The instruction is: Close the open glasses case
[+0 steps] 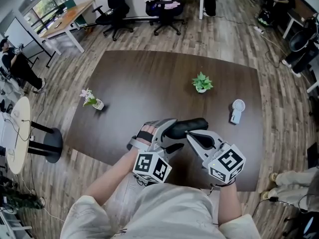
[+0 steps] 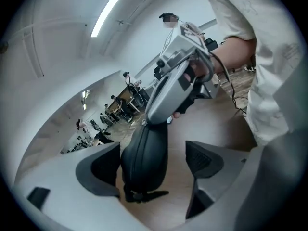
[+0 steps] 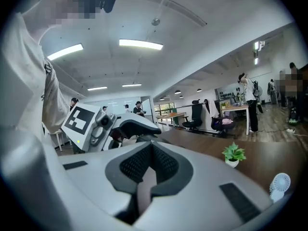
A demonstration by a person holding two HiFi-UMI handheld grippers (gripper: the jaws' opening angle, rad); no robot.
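Glasses case (image 2: pixel 144 158): matt black shell, smooth, with 1 seam line along it. Left gripper (image 2: pixel 154 165) and right gripper (image 3: pixel 151 158): smooth matt light-grey plastic. Pads (image 2: pixel 202 159): dark, finely ribbed, rubbery look. Table (image 1: pixel 149 78): dark brown wood grain, satin sheen. Floor (image 1: pixel 239 34): grey-brown wood-look planks, low gloss. Fan (image 1: pixel 238 109): white plastic. Sleeve (image 1: pixel 149 213): cream cloth, creased.

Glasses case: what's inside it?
Only the black outside of the glasses case shows, with the brown table under it. It looks closed, so whatever is inside is covered.
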